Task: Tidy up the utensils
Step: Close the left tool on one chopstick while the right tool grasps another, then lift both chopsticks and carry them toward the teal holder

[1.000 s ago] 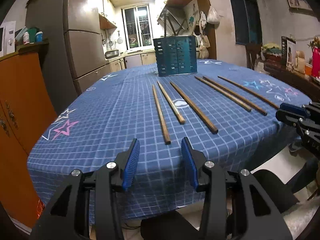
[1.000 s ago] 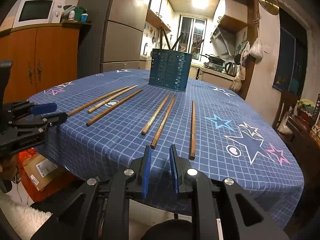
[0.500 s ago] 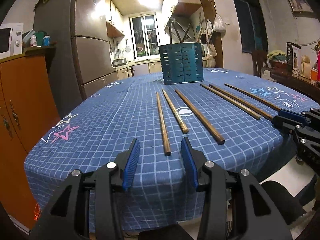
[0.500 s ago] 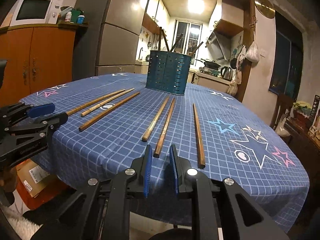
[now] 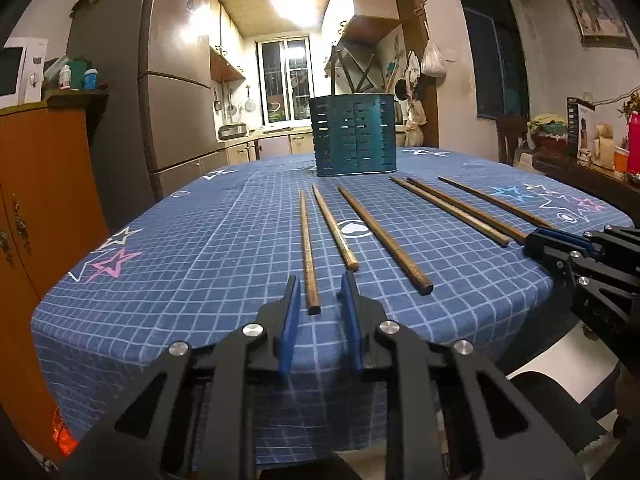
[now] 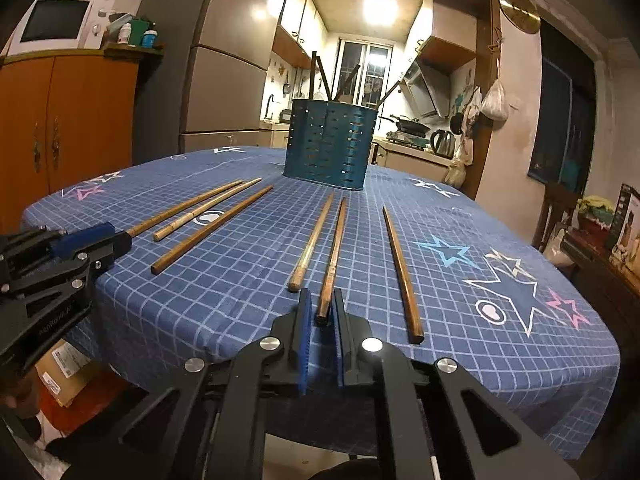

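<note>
Both hand-held grippers have come closer to the desk [image 5: 168, 264] edge than a second ago. The left hand-held gripper [image 5: 319, 306] has narrowed its jaws but they are still apart and hold nothing; the near end of the leftmost chopstick [image 5: 308, 248] now lies just between its fingertips. The right hand-held gripper [image 6: 321, 314] keeps its jaws only slightly apart, and the near end of the middle chopstick [image 6: 333, 256] of the right-hand three now sits between its fingertips; whether the pads touch it cannot be told.

Six chopsticks lie on the blue checked cloth in two groups of three, fanning out from the teal utensil holder [image 6: 329, 144], which stands upright at the far side of the desk with several dark sticks already in it. Beside the right gripper's target lie a paler chopstick [image 6: 310, 244] to the left and another [image 6: 402, 276] to the right. Nothing lies between either gripper and the holder except the chopsticks themselves. A fridge [image 5: 176, 112] and an orange cabinet [image 6: 68, 120] stand beyond the desk.
</note>
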{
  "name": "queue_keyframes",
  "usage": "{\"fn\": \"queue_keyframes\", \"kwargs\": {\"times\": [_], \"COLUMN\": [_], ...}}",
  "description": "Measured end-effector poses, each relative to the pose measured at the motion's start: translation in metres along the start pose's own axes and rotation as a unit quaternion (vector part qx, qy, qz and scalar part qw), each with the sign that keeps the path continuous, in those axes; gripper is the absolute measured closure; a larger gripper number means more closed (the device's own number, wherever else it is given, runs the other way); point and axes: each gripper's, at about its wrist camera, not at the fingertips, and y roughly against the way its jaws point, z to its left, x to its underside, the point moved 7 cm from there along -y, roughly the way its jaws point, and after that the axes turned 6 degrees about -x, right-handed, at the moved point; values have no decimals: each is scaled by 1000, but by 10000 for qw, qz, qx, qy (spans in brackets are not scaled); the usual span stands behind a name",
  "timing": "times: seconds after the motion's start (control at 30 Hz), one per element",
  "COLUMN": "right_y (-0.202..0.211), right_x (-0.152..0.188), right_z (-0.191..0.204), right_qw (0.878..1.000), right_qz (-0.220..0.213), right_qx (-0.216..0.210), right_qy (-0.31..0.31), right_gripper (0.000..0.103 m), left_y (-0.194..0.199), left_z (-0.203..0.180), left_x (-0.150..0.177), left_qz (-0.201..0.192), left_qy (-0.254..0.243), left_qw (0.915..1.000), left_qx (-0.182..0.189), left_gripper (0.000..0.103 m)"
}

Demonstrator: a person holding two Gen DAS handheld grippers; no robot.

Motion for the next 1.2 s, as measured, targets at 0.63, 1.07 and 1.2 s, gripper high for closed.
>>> {"fn": "queue_keyframes", "kwargs": {"times": [0.63,1.07,1.2], "right_y": [7,45,63], "right_x": [-8,-35,-54], "right_z": [-10,-24,-26], "right_qw": [9992,9987,9984], "right_qz": [13,-247,-452], "right_qx": [-153,-201,-236], "right_qy": [-380,-400,-259], "right_gripper": [96,96,96], "left_y": [-4,23,35], "left_z": [10,26,32], "left_x": [-3,-37,-56], "left_qz": [209,-175,-331], "left_qy": [214,250,244], "left_qw": [9992,9995,9991], "left_qx": [258,80,25], "left_gripper": [98,98,98]}}
